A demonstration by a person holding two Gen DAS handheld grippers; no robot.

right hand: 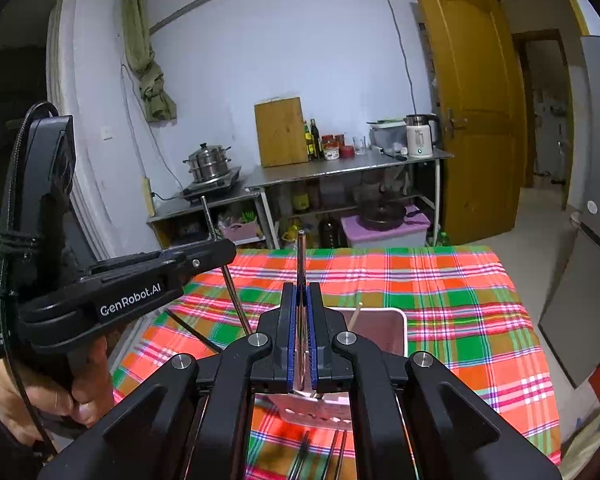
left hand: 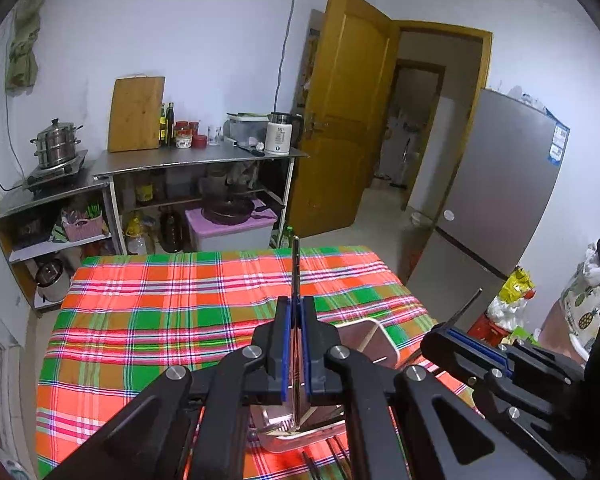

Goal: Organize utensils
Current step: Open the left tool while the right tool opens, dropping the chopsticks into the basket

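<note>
Nearest you, a few loose chopsticks (right hand: 332,454) lie on the checked cloth at the near edge of the table (left hand: 148,320), still to be sorted. Just beyond them sits a pale holder box (right hand: 398,330) with a perforated bottom; a wooden stick (right hand: 355,316) already leans inside it.

Your left tool (left hand: 296,312) is clamped on one metal chopstick (left hand: 295,264), which stands upright between the blue pads, its lower end hanging over the box. Your right tool (right hand: 301,300) is likewise pinched shut on another metal chopstick (right hand: 300,256), held the same way. Holding each stick near its middle and upright probably lets you drop it end first into the narrow box without it catching the rim.

From the right wrist view, your hand (right hand: 40,392) grips the left tool's handle at the left, close beside the right tool, so both sticks hover over the same box.

Farther off, across the table, stand metal shelves (left hand: 204,160) with a cutting board (left hand: 136,114), a steamer pot (left hand: 57,142) and a kettle (left hand: 279,134), then the open door (left hand: 340,116).
</note>
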